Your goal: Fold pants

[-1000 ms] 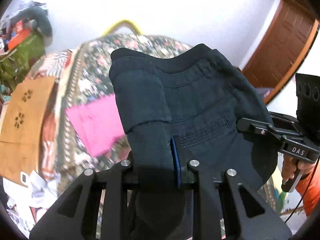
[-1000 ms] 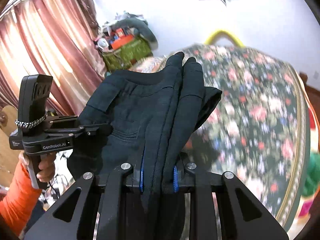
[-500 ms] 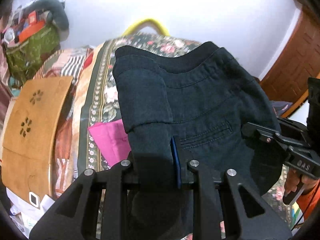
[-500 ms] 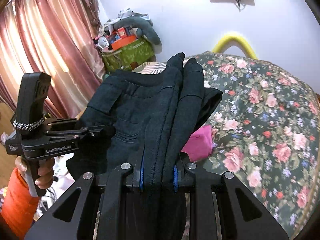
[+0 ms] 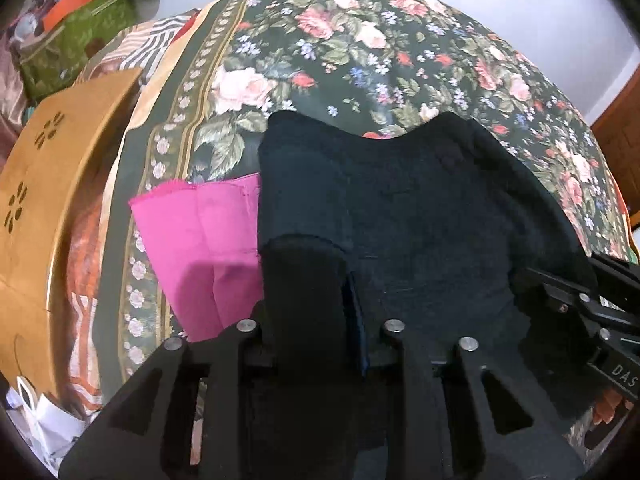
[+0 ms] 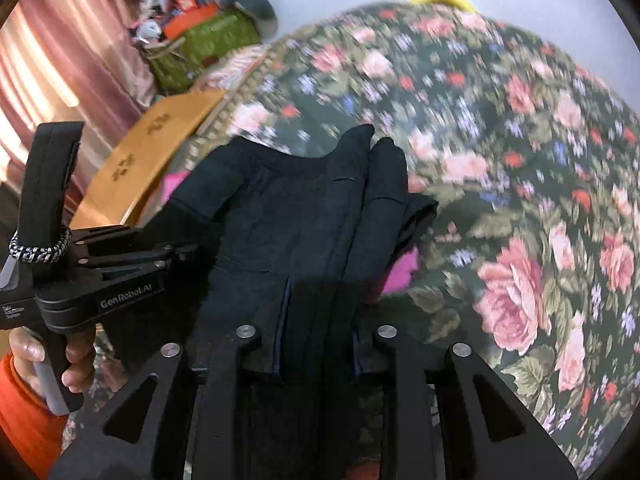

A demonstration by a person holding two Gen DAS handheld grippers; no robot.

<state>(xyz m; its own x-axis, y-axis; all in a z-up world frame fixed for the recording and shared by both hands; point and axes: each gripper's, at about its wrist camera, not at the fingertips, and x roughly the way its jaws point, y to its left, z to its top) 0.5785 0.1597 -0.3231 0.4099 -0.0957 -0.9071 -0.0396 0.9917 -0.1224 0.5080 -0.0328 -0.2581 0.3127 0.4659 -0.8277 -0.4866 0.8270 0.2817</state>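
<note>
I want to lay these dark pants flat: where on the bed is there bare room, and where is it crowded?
Bare floral bedspread lies beyond the pants and to their right in the right wrist view. It is crowded toward the bed's left border, where the pink cloth lies partly under the pants, beside the tan board.

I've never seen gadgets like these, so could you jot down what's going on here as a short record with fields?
surface: bed with dark floral bedspread
garment: dark navy cloth pants, folded and bunched
left gripper: pants between its fingers, jaws just opening
right gripper: pants between its fingers, jaws just opening
underneath: bright pink cloth, partly covered
beside bed: tan cardboard box
</note>
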